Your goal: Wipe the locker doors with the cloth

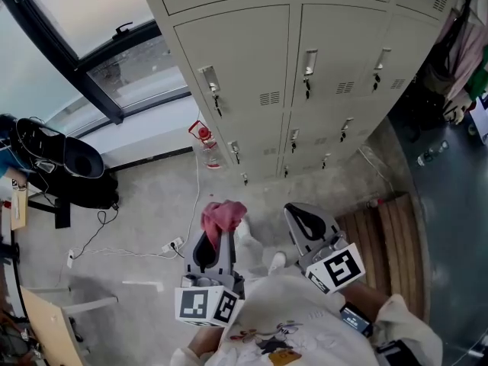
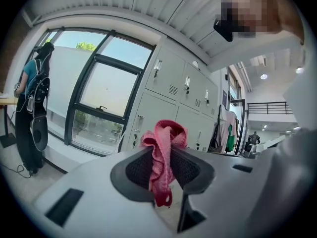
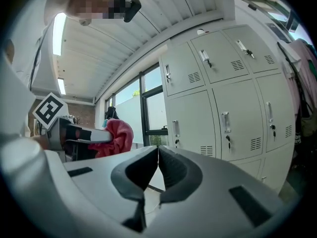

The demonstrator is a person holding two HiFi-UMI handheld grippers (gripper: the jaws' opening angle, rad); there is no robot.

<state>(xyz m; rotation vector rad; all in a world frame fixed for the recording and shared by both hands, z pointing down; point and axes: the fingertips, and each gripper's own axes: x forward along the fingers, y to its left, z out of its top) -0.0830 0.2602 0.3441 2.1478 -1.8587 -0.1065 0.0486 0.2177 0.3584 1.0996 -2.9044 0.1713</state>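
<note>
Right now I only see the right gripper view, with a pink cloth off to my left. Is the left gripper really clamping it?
Observer: Yes. The left gripper view shows the left gripper shut on the pink terry cloth, with a tail hanging below the jaws.
Operator: Anything on the floor by the lockers?
Observer: In the head view, a clear bottle with a red top stands at the foot of the grey metal lockers.
Operator: And to my right?
Observer: A slatted wooden platform lies on the floor there.

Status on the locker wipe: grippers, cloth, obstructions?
Left gripper shut on pink cloth. Right gripper shut, empty. Locker doors ahead, cloth not touching them. No obstruction seen.
</note>
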